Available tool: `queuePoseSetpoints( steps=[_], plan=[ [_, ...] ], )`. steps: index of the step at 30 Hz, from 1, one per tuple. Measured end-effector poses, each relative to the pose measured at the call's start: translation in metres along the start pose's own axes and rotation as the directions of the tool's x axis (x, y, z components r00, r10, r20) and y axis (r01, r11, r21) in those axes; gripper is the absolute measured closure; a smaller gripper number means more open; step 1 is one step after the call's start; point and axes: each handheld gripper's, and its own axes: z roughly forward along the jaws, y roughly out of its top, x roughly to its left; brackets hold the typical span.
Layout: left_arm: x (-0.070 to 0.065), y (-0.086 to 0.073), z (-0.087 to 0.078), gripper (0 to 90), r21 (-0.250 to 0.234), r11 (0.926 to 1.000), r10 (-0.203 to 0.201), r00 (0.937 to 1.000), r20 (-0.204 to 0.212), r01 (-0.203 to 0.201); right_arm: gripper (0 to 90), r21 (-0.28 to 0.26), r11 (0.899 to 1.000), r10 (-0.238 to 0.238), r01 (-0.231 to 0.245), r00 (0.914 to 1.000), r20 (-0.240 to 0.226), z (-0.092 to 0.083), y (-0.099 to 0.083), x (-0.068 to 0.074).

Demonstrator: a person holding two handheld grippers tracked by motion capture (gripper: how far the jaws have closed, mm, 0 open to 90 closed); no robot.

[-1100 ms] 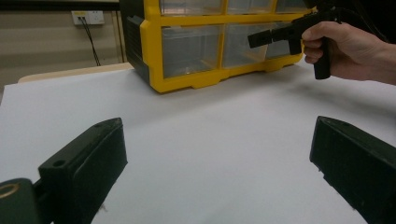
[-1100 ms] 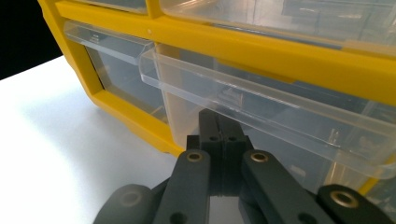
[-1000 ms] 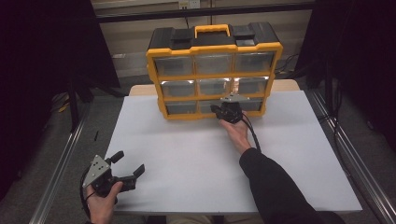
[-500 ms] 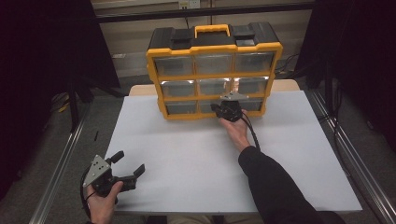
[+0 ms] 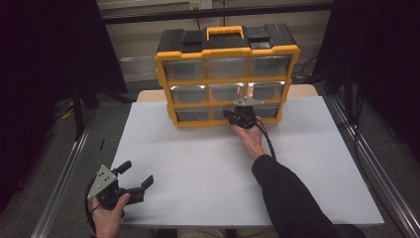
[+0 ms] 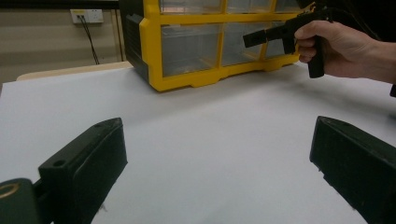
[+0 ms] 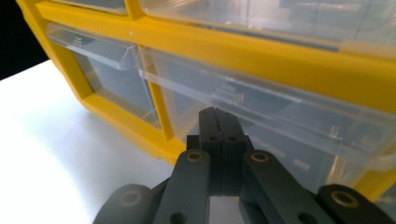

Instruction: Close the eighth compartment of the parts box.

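Nothing has shifted since the earlier frames: both my hands sit where they were and the organizer hasn't budged.

Organizer stands upright at the far edge of the bench, drawer fronts facing me, long axis running side to side, handle on top. That facing is why I come at it head-on.

Bottom middle drawer is the thing I'm working: a clear tray, front long side to side, seated in the organizer's bottom row, looks shut or nearly so, pull lip toward me.

Right gripper is right at that drawer front, fingers clenched together with nothing between them, tips just under the lip — my guess, to hook it and pull.

Left gripper is well off from the organizer at the bench's near left corner, fingers spread wide, idle, parked clear of the drawer's path.
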Motion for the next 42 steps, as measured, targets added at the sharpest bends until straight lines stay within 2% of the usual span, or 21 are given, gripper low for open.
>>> queuePoseSetpoints(
  steps=[5, 14, 21, 25, 31, 33, 36, 38, 42],
  plan=[
    [0.001, 0.0, 0.0, 3.6, 0.001, 1.0, 0.006, 1.0, 0.002, -0.006, 89.2, -0.004, 1.0, 0.006, -0.006, 1.0, -0.006, -0.006, -0.003, -0.001],
    [0.0, 0.001, 0.0, 3.6, 0.002, 0.9999, 0.013, 0.9999, -0.004, -0.013, 71.2, -0.025, 1.0, -0.003, 0.002, 0.9994, -0.034, -0.017, -0.008, 0.001],
    [0.0, 0.001, 0.0, 3.5, 0.006, 0.9999, 0.013, 0.9999, -0.005, -0.013, 46.9, -0.042, 0.999, -0.001, -0.001, 0.9989, -0.046, -0.027, -0.011, 0.003],
    [0.0, 0.001, 0.0, 3.5, 0.005, 0.9999, 0.012, 0.9999, -0.001, -0.012, 35.5, -0.036, 0.999, -0.022, 0.02, 0.9988, -0.045, -0.031, -0.012, 0.005],
    [0.0, 0.001, 0.0, 3.5, 0.003, 0.9999, 0.01, 1.0, -0.002, -0.01, 14.5, -0.058, 0.998, 0.003, -0.006, 0.9983, -0.058, -0.04, -0.013, 0.003],
    [0.0, 0.001, 0.0, 3.6, 0.005, 0.9999, 0.013, 0.9999, -0.005, -0.013, 10.3, -0.061, 0.998, 0.011, -0.014, 0.9985, -0.053, -0.042, -0.013, 0.001],
    [0.0, 0.001, 0.0, 3.5, 0.005, 0.9999, 0.012, 0.9999, -0.004, -0.012, 3.8, -0.085, 0.995, 0.048, -0.053, 0.9968, -0.064, -0.047, -0.014, 0.0],
    [0.0, 0.001, 0.0, 3.5, 0.002, 0.9999, 0.013, 0.9999, -0.005, -0.013, 1.6, -0.09, 0.995, 0.041, -0.048, 0.9963, -0.076, -0.051, -0.015, 0.001],
    [0.0, 0.001, 0.0, 3.5, 0.006, 1.0, 0.008, 1.0, -0.004, -0.008, 1.4, -0.099, 0.994, 0.034, -0.041, 0.9969, -0.07, -0.058, -0.015, 0.0]
  ],
)
